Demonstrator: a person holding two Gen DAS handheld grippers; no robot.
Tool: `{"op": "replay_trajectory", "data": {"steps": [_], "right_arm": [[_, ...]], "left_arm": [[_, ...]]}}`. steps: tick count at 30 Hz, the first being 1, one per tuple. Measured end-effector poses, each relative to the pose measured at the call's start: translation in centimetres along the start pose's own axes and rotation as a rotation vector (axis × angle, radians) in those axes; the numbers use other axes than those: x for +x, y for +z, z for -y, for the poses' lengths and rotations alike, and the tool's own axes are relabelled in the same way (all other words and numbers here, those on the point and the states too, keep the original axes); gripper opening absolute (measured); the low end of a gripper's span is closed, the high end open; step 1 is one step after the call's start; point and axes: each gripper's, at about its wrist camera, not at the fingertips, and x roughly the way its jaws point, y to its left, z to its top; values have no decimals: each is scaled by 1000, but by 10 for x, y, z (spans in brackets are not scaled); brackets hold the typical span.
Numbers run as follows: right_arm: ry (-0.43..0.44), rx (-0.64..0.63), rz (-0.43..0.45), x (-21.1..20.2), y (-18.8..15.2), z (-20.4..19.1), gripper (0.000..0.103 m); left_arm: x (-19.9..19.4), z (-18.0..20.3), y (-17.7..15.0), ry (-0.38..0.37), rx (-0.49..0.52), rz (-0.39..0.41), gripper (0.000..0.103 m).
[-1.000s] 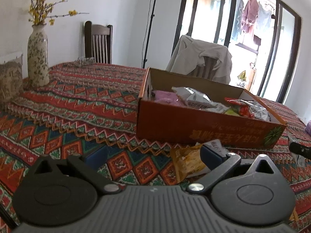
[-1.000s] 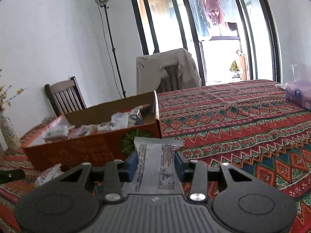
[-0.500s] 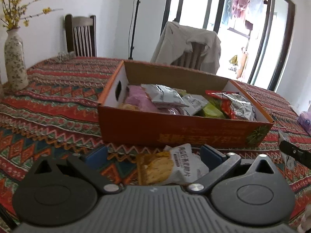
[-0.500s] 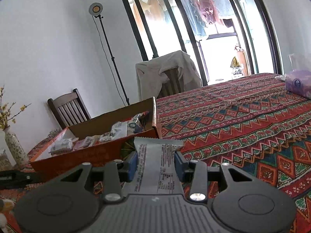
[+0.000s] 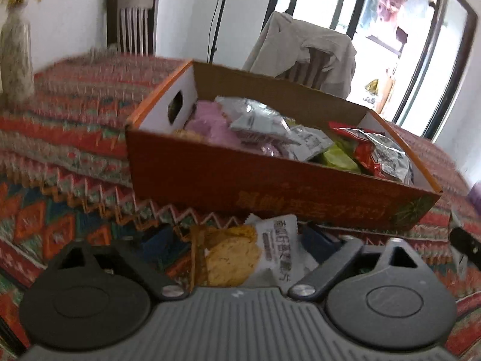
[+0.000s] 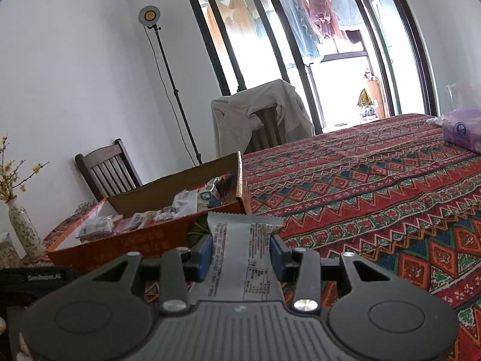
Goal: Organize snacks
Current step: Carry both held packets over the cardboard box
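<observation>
An orange cardboard box holding several snack packets stands on the patterned tablecloth. Just in front of its near wall lies a yellow and white snack packet. My left gripper straddles this packet and its jaws are closing, with a gap still showing beside the left pad. My right gripper is shut on a grey printed snack packet, held above the cloth near the right corner of the box. Its pads press both edges of the packet.
A speckled vase with yellow flowers stands on the table left of the box. A wooden chair and a chair draped with a beige garment stand behind the table. A purple tissue pack lies at the far right.
My left gripper has moved toward the box, and the yellow packet now lies between its jaws, which have narrowed. The right gripper has kept its hold on the grey packet and hardly moved.
</observation>
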Motion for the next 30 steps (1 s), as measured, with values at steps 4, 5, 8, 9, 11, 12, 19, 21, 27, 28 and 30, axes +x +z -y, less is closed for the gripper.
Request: {"op": "replay_trajectory", "data": {"steps": [4, 5, 8, 9, 11, 12, 19, 21, 27, 28, 30], "right_arm": [[-1, 4, -3, 1, 1, 1, 40], [-2, 4, -4, 1, 1, 1, 40], [-3, 6, -3, 2, 0, 1, 40], [-2, 7, -2, 1, 0, 1, 40], [-2, 7, -2, 2, 0, 1, 40], [-2, 7, -3, 2, 0, 1, 40], [0, 1, 10, 0, 0, 0, 40], [-5, -7, 19, -1, -1, -1, 40], [-17, -67, 46, -5, 0, -12, 40], [-21, -87, 54, -7, 0, -17, 40], [-30, -130, 77, -11, 3, -26, 40]], "left_arm": [[-5, -9, -2, -85, -29, -4, 73], [-6, -11, -3, -99, -34, -6, 71], [-11, -15, -5, -115, -35, 7, 63], [-13, -16, -5, -111, -37, 13, 63], [-20, -19, -8, -102, -27, 34, 63], [-23, -17, -8, -98, -21, 46, 63], [-62, -6, -14, -39, 120, 194, 63], [-73, -1, -15, -29, 166, 242, 63], [-90, 8, -7, -36, 212, 316, 63], [-91, 8, -5, -43, 209, 321, 63], [-92, 11, 2, -52, 212, 333, 63]]}}
